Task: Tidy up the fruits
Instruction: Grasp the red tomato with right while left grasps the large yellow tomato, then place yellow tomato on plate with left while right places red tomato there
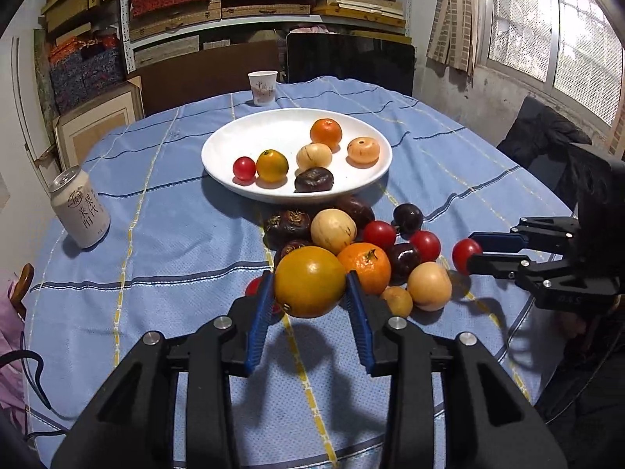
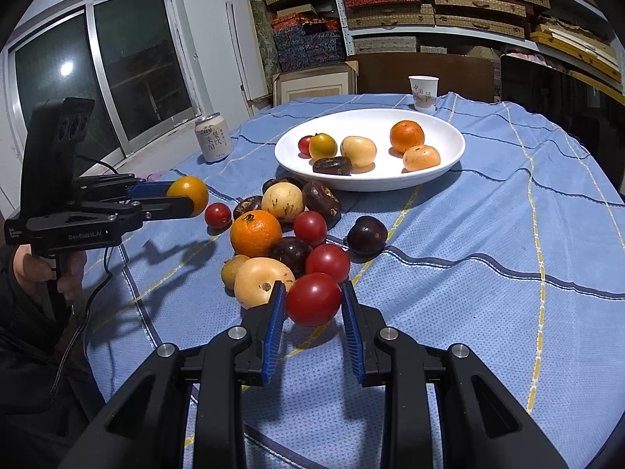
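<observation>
The left gripper (image 1: 308,293) holds a yellow-orange tomato (image 1: 309,281), its blue pads pressed to the fruit's two sides; from the right wrist view the fruit hangs clear of the cloth. The right gripper (image 2: 312,305) has a red tomato (image 2: 313,299) between its jaws. The pads sit at its flanks, but whether they truly press it or only bracket it I cannot tell for certain; in the left view it looks gripped and raised.

Both fruits are smooth, thin-skinned and probably light. They will likely bruise or split under a hard squeeze and slip under a weak one, so the widest middle is the place to hold, with gentle pressure.

Just beyond lies the loose pile (image 1: 351,242) on the blue cloth of the bench (image 1: 156,215): an orange (image 2: 256,233), pale yellow fruits, dark wrinkled ones, a plum (image 2: 366,235) and more red tomatoes, many touching. The dark wrinkled ones look firmer; the round ones will roll if nudged.

Farther on stands the white plate (image 1: 218,144), already carrying six fruits spread apart, with bare room at its far left. Judging by that, the held fruits belong there.

A can (image 1: 80,213) stands to the left, well apart, and a paper cup (image 1: 262,88) just behind the plate.
</observation>
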Motion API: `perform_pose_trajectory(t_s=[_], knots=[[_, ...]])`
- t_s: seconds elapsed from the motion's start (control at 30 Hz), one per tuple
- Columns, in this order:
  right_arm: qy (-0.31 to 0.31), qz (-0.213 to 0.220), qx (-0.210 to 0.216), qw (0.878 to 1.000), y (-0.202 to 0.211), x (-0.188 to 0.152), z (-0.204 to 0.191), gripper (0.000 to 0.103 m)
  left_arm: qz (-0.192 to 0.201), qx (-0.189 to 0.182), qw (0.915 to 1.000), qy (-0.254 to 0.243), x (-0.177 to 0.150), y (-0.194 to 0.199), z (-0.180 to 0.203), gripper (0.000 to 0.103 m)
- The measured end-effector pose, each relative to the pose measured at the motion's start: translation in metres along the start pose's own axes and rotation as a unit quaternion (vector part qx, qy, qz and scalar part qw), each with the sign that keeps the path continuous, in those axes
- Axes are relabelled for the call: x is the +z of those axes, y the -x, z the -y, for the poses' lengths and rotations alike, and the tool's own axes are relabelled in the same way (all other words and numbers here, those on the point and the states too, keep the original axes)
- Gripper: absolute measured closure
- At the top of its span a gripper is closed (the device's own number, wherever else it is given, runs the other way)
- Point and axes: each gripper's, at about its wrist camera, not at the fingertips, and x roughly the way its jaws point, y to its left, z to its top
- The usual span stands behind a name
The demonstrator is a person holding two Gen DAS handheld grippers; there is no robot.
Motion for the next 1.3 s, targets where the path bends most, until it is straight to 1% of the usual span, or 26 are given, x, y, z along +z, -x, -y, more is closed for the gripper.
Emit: perform_pose_trajectory(t_s=[0.23,0.57,0.73,0.87,1.0,1.13,1.2,1.3], knots=[[-0.013,0.005,0.000,1.000,0.003,0.003,0.004,0.074,0.010,-0.003,0.9999,-0.001,0.006,0.004,-0.001,0.067],[0.019,0.011,-0.009,1.000,0.013,0.018,-0.010,0.074,0.021,-0.007,0.9997,0.007,0.012,0.007,-0.008,0.067],[0.041,0.017,-0.026,0.999,0.019,0.036,-0.010,0.074,0.025,-0.001,0.9996,0.011,0.024,0.004,-0.013,0.067],[0.048,0.030,-0.036,0.998,0.025,0.065,0.001,0.074,0.036,0.001,0.9993,0.013,0.046,0.000,-0.021,0.067],[0.037,0.039,-0.039,0.998,0.020,0.101,0.019,0.074,0.049,0.006,0.9986,0.019,0.081,-0.016,-0.032,0.067],[0.016,0.046,-0.046,0.998,0.000,0.135,0.037,0.074,0.050,0.003,0.9980,0.040,0.120,-0.051,-0.045,0.067],[0.012,0.044,-0.063,0.997,-0.020,0.150,0.046,0.074,0.039,0.005,0.9981,0.047,0.137,-0.075,-0.049,0.067],[-0.001,0.031,-0.080,0.996,-0.048,0.163,0.062,0.074,0.015,0.017,0.9988,0.044,0.154,-0.110,-0.051,0.067]])
